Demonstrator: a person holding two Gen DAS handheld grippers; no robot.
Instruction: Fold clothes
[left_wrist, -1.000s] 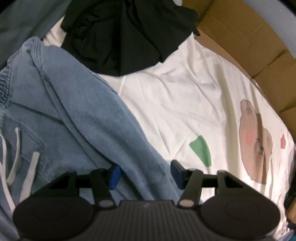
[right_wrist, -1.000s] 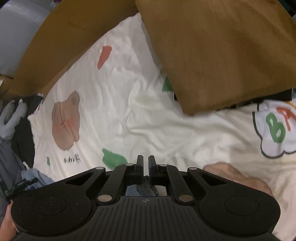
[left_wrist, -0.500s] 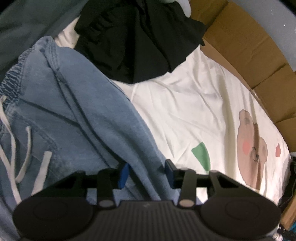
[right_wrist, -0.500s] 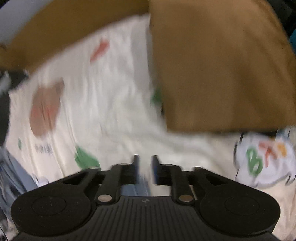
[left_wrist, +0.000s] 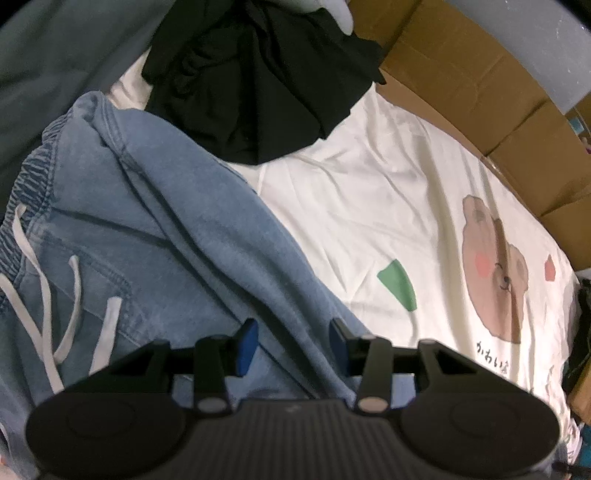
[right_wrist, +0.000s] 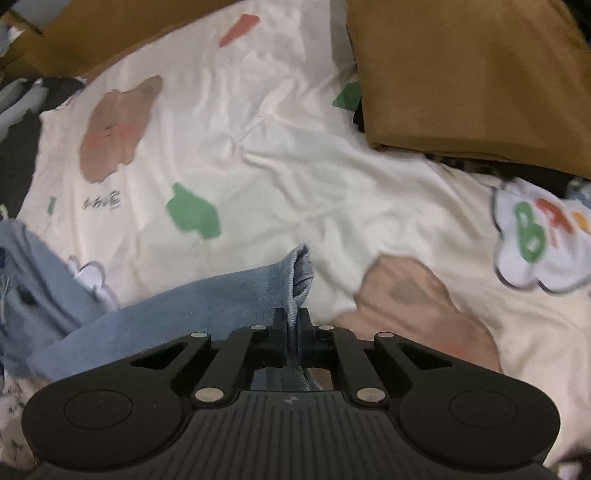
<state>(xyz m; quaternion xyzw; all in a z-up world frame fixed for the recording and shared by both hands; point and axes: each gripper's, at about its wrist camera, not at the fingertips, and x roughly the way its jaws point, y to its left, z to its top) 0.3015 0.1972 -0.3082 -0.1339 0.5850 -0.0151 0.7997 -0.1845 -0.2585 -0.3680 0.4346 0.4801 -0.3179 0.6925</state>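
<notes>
Left gripper (left_wrist: 293, 341): jaws half spread, straddling a fold of the jeans (left_wrist: 177, 236), w/ pads not clearly pressing. Right gripper (right_wrist: 291, 325): just closed, pinching the jeans' hem edge. Jeans lie at left on the printed sheet (right_wrist: 295, 147); bare sheet lies between black garment (left_wrist: 258, 81) and brown cushion (right_wrist: 476, 74).

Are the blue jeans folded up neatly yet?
No. The blue jeans lie rumpled on the sheet, drawstrings loose, one leg hem pinched in the right gripper.
</notes>
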